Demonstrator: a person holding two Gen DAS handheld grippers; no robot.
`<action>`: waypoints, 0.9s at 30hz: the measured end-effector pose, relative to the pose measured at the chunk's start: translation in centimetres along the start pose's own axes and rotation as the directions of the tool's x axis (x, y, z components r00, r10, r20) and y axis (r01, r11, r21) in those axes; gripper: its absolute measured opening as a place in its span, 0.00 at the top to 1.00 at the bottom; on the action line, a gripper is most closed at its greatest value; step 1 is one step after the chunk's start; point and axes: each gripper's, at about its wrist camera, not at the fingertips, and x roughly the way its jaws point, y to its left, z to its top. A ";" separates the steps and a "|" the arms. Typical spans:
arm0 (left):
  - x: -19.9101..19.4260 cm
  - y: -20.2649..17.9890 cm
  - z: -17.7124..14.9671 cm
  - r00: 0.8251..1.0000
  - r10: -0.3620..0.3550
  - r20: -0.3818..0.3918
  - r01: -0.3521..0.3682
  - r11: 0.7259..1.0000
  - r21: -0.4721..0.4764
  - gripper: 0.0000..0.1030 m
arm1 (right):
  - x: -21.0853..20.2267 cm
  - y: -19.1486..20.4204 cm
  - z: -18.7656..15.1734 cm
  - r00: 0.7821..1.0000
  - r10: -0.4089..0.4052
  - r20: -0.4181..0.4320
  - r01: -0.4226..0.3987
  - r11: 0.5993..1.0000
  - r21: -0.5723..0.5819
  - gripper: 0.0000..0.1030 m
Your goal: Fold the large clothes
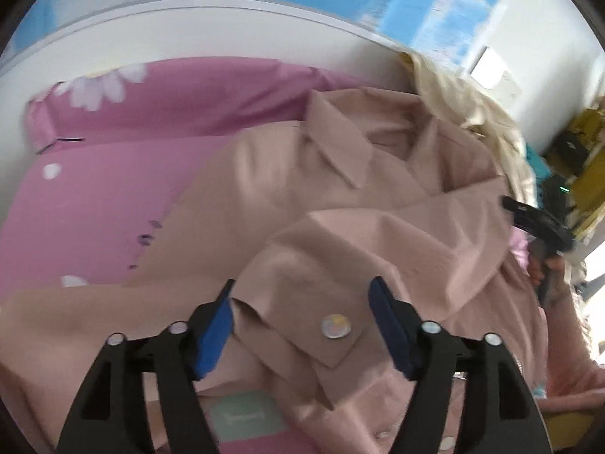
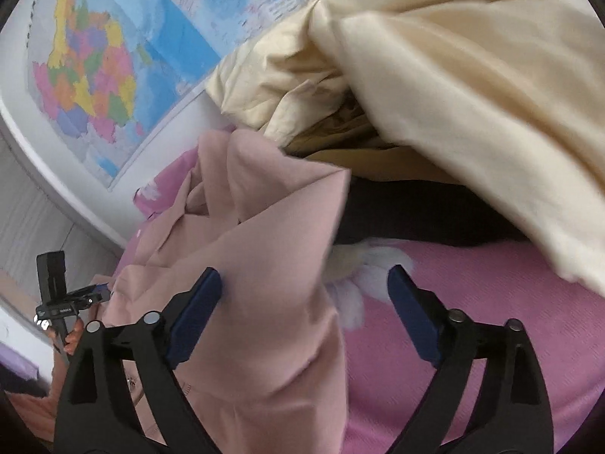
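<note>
A dusty pink collared shirt (image 1: 340, 174) lies spread on the bed, collar (image 1: 332, 151) toward the far side. One sleeve is folded across the body, and its buttoned cuff (image 1: 295, 344) rests between the blue pads of my left gripper (image 1: 302, 295), which is open and does not press on it. In the right wrist view the shirt (image 2: 264, 227) shows its side edge. My right gripper (image 2: 304, 283) stands open over that edge, with fabric beside its left pad and sheet under the right pad. Each gripper shows in the other's view: right gripper (image 1: 537, 223), left gripper (image 2: 75, 299).
A pink flowered bed sheet (image 1: 113, 196) (image 2: 472, 321) covers the bed. A cream bedding pile (image 2: 453, 75) (image 1: 472, 113) lies over dark cloth (image 2: 416, 212) just beyond the shirt. A coloured map (image 2: 94, 75) hangs on the wall above the white headboard (image 1: 189, 26).
</note>
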 end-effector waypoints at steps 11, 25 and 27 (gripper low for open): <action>1.9 -3.6 2.4 0.989 0.127 0.072 -0.136 0.980 0.143 0.95 | -2.7 1.1 2.8 0.997 -0.063 0.039 0.066 0.995 -0.074 0.97; 3.0 -1.0 1.6 0.975 0.207 0.075 -0.215 0.969 0.122 0.57 | -7.3 4.8 0.3 0.937 -0.274 0.216 0.302 0.946 -0.113 0.46; 3.0 -0.8 0.8 0.976 0.205 0.071 -0.212 0.970 0.118 0.53 | -7.3 7.2 -0.4 0.955 -0.211 0.210 0.248 0.954 -0.170 0.46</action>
